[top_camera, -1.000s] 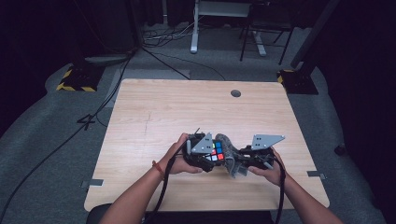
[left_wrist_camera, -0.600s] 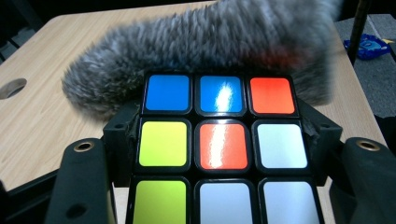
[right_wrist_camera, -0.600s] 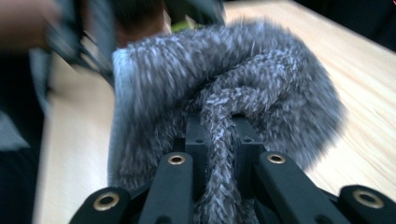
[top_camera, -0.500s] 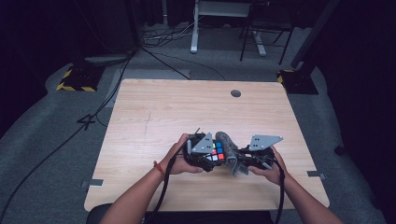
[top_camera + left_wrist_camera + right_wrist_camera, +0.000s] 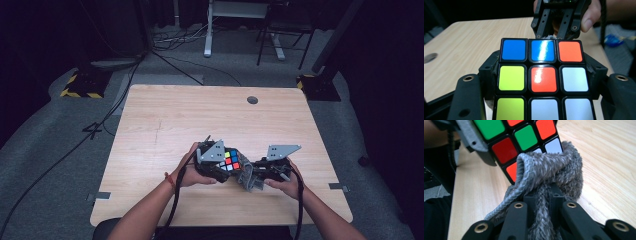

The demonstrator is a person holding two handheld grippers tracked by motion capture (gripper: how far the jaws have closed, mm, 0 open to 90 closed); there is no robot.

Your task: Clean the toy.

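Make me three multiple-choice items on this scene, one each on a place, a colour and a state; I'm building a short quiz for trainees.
1. Where is the puzzle cube?
A. on the floor
B. between the left gripper's jaws
C. at the table's far edge

2. What colour is the middle tile of the face in the left gripper view?
A. red
B. green
C. yellow

3. What is the right gripper doing?
A. standing open
B. clamping the grey cloth
C. clamping a pen

Answers: B, the jaws flank the cube; A, the middle tile is red; B, the cloth is pinched between its jaws and presses on the cube.
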